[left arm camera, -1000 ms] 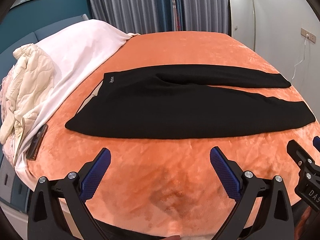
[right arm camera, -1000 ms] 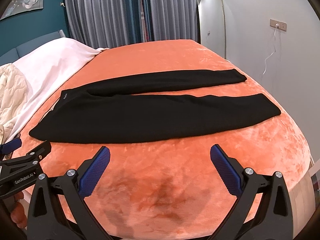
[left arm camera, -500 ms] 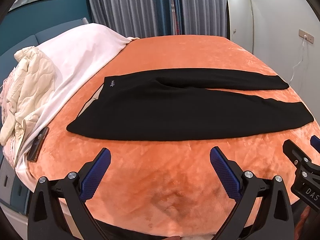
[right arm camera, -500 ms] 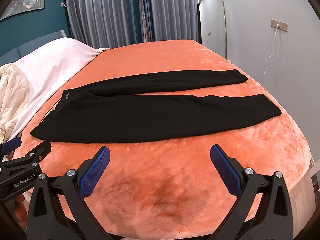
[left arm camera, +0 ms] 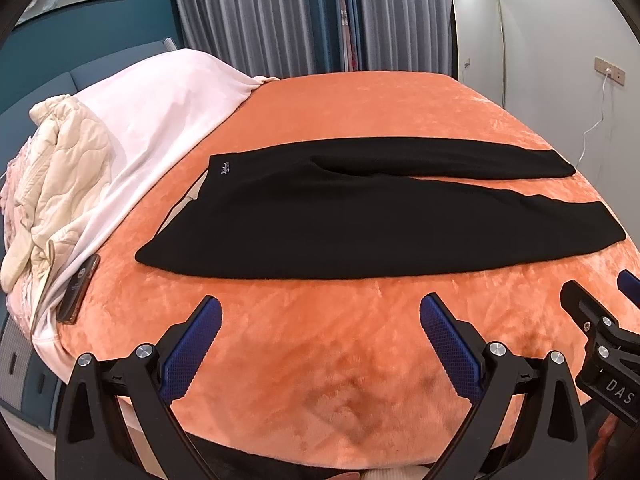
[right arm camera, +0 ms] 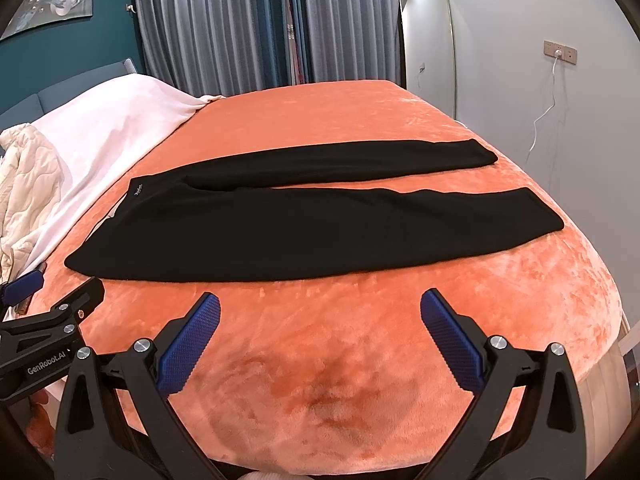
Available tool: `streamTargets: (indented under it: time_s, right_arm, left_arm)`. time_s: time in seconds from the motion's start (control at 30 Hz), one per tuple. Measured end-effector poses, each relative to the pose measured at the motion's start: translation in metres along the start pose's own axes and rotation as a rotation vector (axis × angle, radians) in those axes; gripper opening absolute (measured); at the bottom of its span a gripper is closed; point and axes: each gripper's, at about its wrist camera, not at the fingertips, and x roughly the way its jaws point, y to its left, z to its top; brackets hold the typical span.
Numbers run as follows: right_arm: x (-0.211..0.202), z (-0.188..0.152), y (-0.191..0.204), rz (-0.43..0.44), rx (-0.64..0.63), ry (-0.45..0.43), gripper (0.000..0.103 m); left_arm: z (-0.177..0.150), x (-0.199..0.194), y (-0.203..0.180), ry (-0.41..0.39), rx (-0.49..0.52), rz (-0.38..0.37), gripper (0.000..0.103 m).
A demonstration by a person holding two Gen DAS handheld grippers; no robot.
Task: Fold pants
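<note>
1. The bed (left arm camera: 360, 112), covered in an orange plush blanket, fills most of both views, running from the lower edge up toward the grey curtains (left arm camera: 260, 16) at the top centre.
2. The black pants (left arm camera: 320, 216) lie flat and unfolded across the middle of the frame, on the orange cover. The waistband, with a small pale label, sits at centre left; the two legs stretch toward the right and part slightly, with a strip of orange showing between them.
3. A white sheet (left arm camera: 160, 112) drapes over the upper left part of the bed, with a cream quilted blanket (left arm camera: 60, 184) bunched at the far left edge.
4. A tall mirror (right arm camera: 428, 48) leans against the wall at the upper right.
5. The left hand-held gripper (left arm camera: 320, 324) sits at the bottom of its own view, its blue-padded fingers spread wide and holding nothing, hovering short of the near edge of the pants.
6. The right hand-held gripper (right arm camera: 320, 320) is likewise spread wide and empty at the bottom of its view, apart from the pants.
7. A dark phone (left arm camera: 78, 288) lies at the lower left, beside the sheet's edge.
</note>
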Motion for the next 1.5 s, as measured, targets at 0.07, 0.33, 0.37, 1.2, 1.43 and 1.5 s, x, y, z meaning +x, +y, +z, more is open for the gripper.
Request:
streamTargets:
  time_s: [0.07, 0.33, 0.37, 1.2, 1.43, 1.5]
  right_arm:
    - [0.000, -0.001, 0.000, 0.001, 0.003, 0.004, 0.098]
    - [0.006, -0.001, 0.000, 0.007, 0.002, 0.014, 0.098]
    - [0.007, -0.001, 0.001, 0.007, 0.001, 0.016, 0.098]
    - [0.098, 0.034, -0.053, -0.035, 0.014, 0.105, 0.098]
    - [0.160, 0.121, -0.178, -0.139, 0.068, 0.106, 0.098]
    - [0.184, 0.150, -0.216, -0.169, 0.086, 0.112, 0.098]
  left_arm:
    - [0.000, 0.000, -0.001, -0.002, 0.005, 0.002, 0.098]
    - [-0.001, 0.004, -0.002, 0.009, 0.006, 0.006, 0.098]
    - [-0.001, 0.005, -0.001, 0.010, 0.006, 0.008, 0.098]
    - [0.052, 0.109, 0.039, 0.171, -0.099, -0.049, 0.096]
    - [0.150, 0.219, 0.146, 0.211, -0.154, 0.114, 0.097]
    - [0.176, 0.258, 0.177, 0.253, -0.195, 0.152, 0.097]
